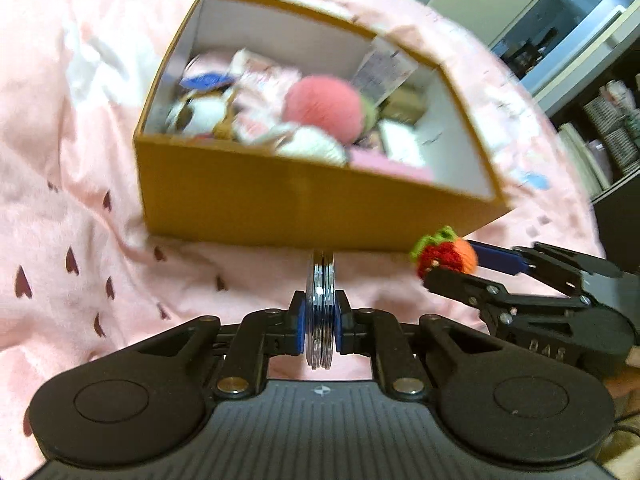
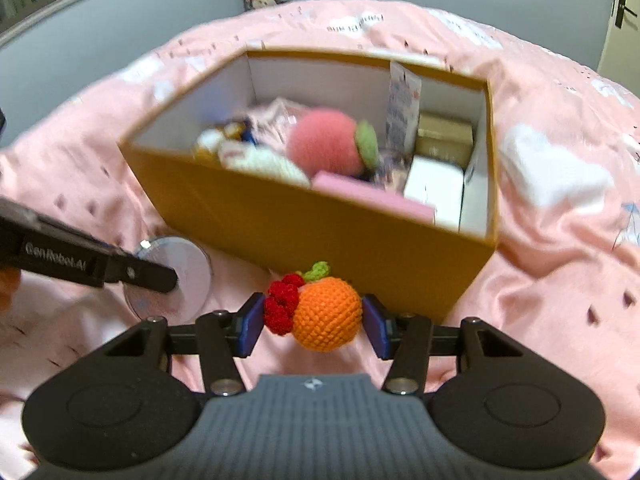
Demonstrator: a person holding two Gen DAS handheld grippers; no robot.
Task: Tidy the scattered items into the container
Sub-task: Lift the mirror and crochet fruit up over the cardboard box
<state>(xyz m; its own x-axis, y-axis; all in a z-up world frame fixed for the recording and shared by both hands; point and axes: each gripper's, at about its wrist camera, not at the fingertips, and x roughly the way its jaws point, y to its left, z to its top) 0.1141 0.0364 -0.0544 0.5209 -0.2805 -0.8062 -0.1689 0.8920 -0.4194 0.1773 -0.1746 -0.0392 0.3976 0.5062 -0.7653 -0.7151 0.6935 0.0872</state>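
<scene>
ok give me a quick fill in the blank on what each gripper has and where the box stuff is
1. The left gripper is shut on a stack of round ____.
2. The right gripper is shut on a crocheted orange with ____ berries on its side.
3. The pink pom-pom lies ____ the cardboard box.
4. The box rests on a ____ blanket.

Missing words: discs; red; inside; pink

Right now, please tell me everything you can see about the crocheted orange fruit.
The crocheted orange fruit is a round ball of orange yarn with a cluster of red berries on its left and a green leaf on top. It looks soft and knitted. The right gripper pinches it between blue pads, clear of the pink bedcover, in front of the brown box.
</scene>
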